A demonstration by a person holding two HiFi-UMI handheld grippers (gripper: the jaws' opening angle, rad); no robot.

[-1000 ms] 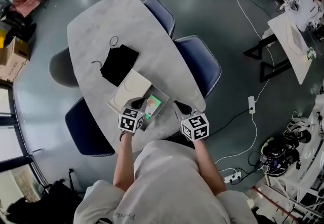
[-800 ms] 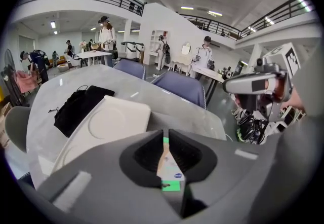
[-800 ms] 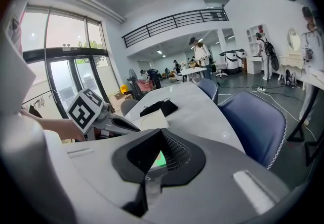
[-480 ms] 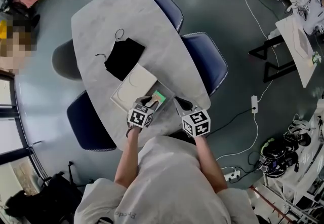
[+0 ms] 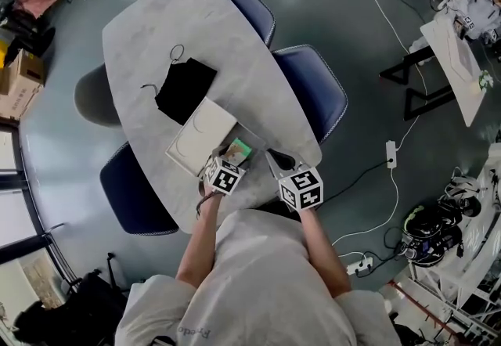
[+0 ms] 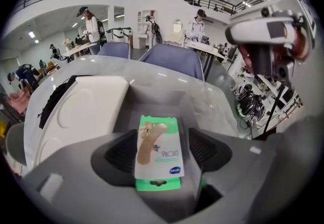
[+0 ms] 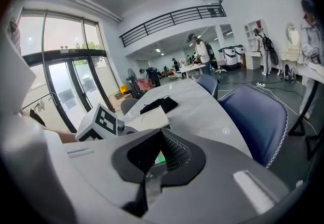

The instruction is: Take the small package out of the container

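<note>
- As its jaws have just been opening, the left gripper [image 6: 164, 151] stands spread wide, with the flat green-and-white card package [image 6: 157, 137] lying between the pads but touched by neither
- The right gripper [image 7: 163, 146] is closed on nothing, its pads meeting at the tip, and it hangs just right of the left one near the table's edge
- That package lies flat on the floor of the clear plastic container [image 6: 207, 104], so it is not yet out
- The step in hand looks like the reach-in before the grasp: keep the jaws square to the package's long edges, sink until both pads bracket the card, then close gently
- A thin card on a slick floor may slip or bow, so tipping one pad under an edge could help, and the right gripper could brace the container's wall
- In the head view the bare left forearm [image 5: 196, 246] runs forward from the body and its gripper pitches steeply down into the container; the right one points at a shallower slant
- Just left of the container rests a white rectangular plastic lid [image 6: 83, 106], beyond it a black fabric pouch [image 5: 185, 91], all on the grey marble-look oval table [image 5: 156, 31]
</note>
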